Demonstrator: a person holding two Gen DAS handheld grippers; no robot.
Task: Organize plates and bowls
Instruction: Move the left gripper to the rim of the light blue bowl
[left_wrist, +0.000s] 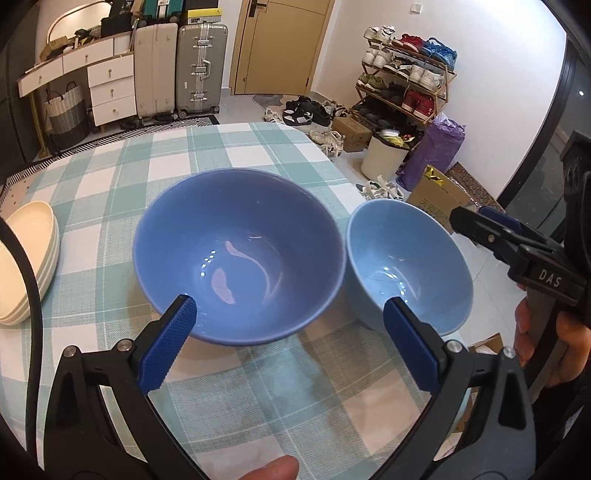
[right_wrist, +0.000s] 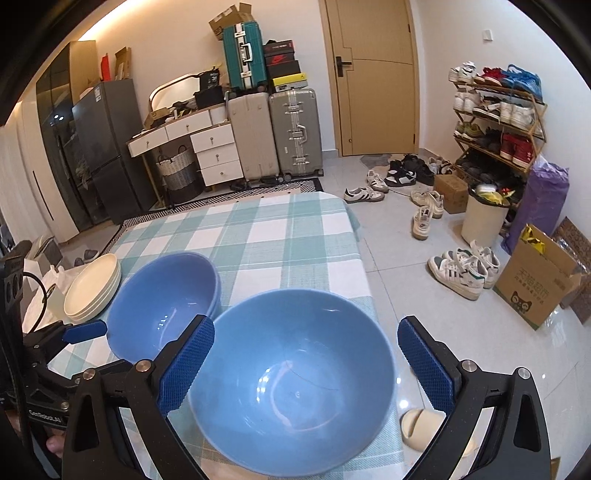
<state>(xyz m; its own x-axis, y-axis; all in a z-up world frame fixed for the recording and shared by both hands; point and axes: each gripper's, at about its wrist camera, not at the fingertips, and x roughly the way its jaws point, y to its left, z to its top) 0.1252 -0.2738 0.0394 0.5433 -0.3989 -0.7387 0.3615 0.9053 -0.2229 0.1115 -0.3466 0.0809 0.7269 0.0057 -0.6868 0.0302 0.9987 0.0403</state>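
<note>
I've got both grippers spread, nothing pinched. Landmark is the darker blue bowl (left_wrist: 238, 254) on the checked tablecloth (left_wrist: 155, 162). My left gripper (left_wrist: 290, 343) hovers at its near rim, fingers apart. The lighter blue bowl (right_wrist: 291, 373) sits just right of it, rims almost touching, at the table's right edge; my right gripper (right_wrist: 306, 365) straddles it, pads clear. Cream plates (left_wrist: 29, 258) are stacked left of the landmark.
</note>
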